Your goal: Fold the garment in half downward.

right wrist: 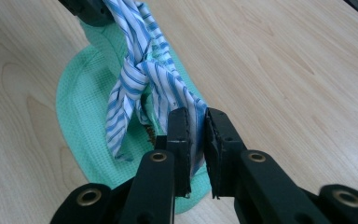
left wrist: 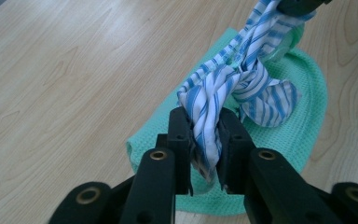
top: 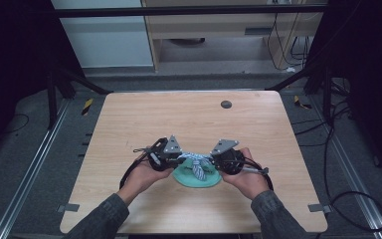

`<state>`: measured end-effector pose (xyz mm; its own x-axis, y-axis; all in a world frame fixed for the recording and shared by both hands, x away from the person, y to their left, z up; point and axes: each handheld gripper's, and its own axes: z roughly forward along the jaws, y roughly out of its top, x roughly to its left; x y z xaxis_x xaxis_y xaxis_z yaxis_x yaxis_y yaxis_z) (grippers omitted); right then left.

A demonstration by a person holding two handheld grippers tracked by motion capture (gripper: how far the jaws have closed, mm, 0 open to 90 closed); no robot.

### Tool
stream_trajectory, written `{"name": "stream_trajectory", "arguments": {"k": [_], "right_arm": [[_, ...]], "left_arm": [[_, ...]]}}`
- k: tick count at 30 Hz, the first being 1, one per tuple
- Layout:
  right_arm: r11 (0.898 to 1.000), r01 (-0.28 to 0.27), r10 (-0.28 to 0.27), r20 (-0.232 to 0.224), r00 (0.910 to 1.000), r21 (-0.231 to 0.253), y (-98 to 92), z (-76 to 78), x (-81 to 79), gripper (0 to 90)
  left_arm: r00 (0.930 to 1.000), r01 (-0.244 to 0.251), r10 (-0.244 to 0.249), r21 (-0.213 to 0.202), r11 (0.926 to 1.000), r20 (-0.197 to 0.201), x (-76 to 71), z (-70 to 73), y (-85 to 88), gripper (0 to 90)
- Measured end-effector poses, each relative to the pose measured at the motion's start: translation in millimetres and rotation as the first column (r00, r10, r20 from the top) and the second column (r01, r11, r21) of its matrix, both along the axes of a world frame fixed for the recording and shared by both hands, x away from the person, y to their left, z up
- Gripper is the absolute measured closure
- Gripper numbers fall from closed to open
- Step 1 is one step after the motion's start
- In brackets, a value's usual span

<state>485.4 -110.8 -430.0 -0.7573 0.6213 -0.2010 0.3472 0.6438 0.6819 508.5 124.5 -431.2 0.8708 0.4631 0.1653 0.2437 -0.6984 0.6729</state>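
Above the green cloth [top: 195,178], near tabletop [top: 129,129] centre.
A knotted striped cloth [top: 195,160] is stretched left-right, each end clamped by the left claw [left wrist: 206,140] and right claw [right wrist: 196,135].

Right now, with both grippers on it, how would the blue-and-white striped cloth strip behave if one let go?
The blue-and-white striped cloth strip looks thin and floppy: its loose end droops from the knot. Released by the right gripper, it would probably slump onto the green waffle-weave cloth. The left gripper pinches it easily, suggesting it is light.
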Motion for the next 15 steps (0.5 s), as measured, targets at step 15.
{"name": "stream_trajectory", "arguments": {"k": [15], "right_arm": [[1.000,-0.017,0.017,-0.002,0.9998,0.003,2.0,-4.1,-9.2,80.4]], "left_arm": [[0.9997,-0.020,0.019,-0.046,0.9988,-0.012,-16.0,-3.9,11.9,45.4]]}}
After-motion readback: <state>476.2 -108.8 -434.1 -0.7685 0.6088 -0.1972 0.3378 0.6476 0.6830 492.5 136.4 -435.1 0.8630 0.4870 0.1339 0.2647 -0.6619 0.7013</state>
